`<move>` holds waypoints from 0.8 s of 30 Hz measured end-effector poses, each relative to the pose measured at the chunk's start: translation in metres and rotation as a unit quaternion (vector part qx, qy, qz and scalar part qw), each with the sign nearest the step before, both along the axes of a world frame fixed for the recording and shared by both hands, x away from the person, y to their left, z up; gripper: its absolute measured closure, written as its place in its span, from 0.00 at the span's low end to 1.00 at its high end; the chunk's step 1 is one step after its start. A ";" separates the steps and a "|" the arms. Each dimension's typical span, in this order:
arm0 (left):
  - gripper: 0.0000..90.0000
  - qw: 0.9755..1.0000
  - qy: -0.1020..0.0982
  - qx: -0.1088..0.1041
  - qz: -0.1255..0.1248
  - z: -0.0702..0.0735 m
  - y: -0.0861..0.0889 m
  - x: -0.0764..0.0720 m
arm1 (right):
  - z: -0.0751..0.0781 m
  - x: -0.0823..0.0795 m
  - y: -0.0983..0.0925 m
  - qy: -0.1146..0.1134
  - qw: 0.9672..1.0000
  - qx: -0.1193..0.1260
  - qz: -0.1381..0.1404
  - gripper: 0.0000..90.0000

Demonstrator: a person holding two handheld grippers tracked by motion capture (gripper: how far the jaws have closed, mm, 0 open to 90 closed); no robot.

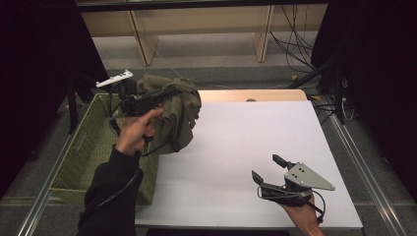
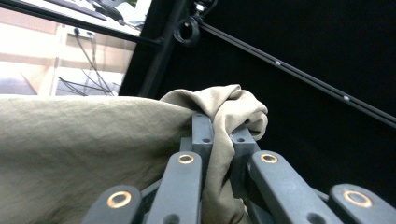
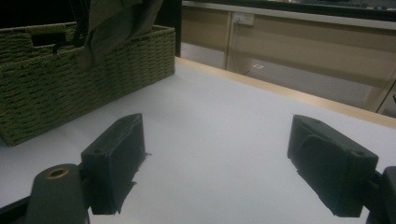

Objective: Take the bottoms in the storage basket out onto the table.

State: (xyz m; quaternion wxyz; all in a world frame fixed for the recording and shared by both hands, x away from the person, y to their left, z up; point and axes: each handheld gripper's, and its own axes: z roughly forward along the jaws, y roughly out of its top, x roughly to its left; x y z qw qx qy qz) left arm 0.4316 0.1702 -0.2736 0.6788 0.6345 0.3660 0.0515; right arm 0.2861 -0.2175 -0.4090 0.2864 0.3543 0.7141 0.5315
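High view: we hold an olive-green cloth aloft in the left gripper, over the table's left edge beside the woven basket — the fabric hangs bunched and creased, folds drooping below our hand. In the left gripper view the jaws are clenched on a wrinkled ridge of it. Our right gripper rests near the table's front right — jaws spread wide, nothing between them.

Cloth above basket's edge
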 end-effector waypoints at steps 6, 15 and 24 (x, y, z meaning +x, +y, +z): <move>0.94 1.000 0.002 0.004 -0.020 -0.001 -0.023 0.000 | 0.000 0.000 -0.001 -0.001 1.000 0.001 -0.001 0.22; 0.94 0.998 -0.009 0.017 -0.054 0.007 -0.059 -0.006 | 0.001 -0.001 -0.001 -0.003 1.000 0.001 0.000 0.22; 0.94 0.996 -0.006 0.014 -0.085 0.009 -0.090 -0.006 | 0.002 -0.001 -0.003 -0.004 1.000 0.001 -0.002 0.22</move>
